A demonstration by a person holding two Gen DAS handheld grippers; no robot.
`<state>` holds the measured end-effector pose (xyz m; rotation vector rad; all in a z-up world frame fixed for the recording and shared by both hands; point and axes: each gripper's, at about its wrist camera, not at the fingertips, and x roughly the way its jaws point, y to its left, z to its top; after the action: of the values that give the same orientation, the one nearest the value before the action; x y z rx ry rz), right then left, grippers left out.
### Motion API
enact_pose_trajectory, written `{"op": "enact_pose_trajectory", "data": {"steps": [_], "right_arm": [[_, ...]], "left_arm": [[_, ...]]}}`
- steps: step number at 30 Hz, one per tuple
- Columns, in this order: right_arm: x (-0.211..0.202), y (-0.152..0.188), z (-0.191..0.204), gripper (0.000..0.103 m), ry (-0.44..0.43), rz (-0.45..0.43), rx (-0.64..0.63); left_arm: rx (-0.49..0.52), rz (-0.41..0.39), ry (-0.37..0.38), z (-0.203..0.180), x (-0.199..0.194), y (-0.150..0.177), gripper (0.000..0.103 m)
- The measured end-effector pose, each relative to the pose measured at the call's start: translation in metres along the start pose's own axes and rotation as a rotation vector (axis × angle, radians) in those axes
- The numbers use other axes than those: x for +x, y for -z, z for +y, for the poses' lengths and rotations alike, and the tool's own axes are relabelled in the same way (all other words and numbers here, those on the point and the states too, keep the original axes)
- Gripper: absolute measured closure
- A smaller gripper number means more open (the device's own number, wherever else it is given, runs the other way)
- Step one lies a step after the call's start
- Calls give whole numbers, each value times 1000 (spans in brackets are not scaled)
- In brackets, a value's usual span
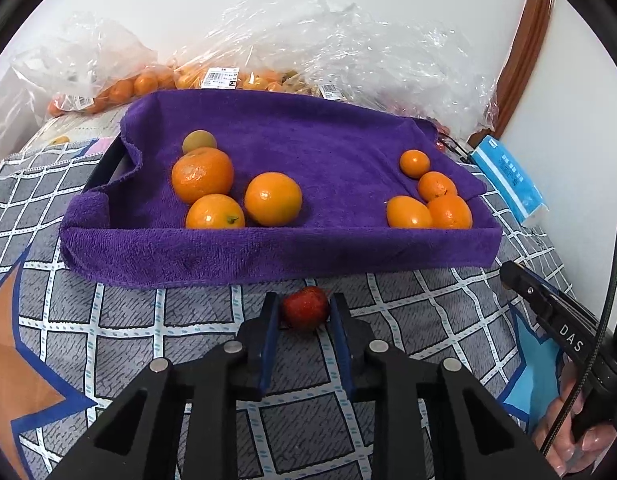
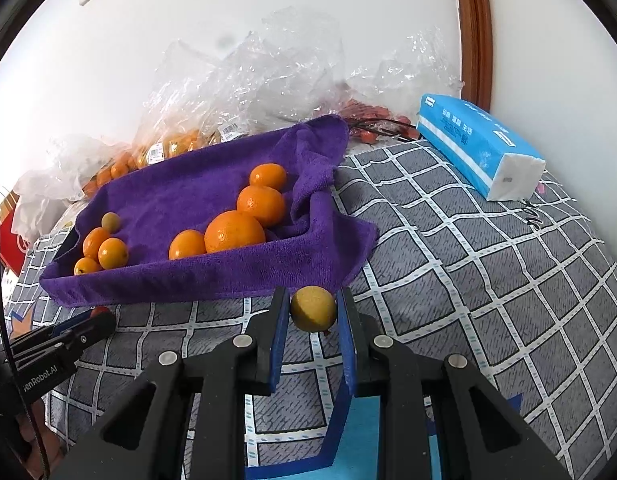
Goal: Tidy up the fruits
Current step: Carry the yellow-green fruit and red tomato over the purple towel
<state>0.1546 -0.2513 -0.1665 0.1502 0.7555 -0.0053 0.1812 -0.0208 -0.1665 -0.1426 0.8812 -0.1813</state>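
Checked bedspread (image 2: 488, 264) (towel-lined tray (image 1: 268, 256), tissues (image 2: 476, 144))

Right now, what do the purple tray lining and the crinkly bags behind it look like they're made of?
Purple lining: soft terry or microfibre cloth, judging by its fuzzy matte pile and hemmed edge. Bags: thin clear plastic film, glossy, creased, see-through.

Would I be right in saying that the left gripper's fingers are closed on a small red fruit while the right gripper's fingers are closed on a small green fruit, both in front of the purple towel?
Nearly right: the right gripper holds a small yellow fruit, not a green one, as the right wrist view shows. The left gripper does grip the small red fruit, in front of the purple towel.
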Motion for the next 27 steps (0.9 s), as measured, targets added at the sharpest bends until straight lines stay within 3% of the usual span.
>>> {"op": "enact_pose_trajectory", "data": {"steps": [20, 27], "right_arm": [[-6, 1, 2, 79, -12, -25, -10], [-6, -2, 9, 79, -62, -18, -19]], "left_arm": [[-16, -85, 41, 4, -20, 3, 79], [-68, -80, 66, 13, -24, -1, 79]]}}
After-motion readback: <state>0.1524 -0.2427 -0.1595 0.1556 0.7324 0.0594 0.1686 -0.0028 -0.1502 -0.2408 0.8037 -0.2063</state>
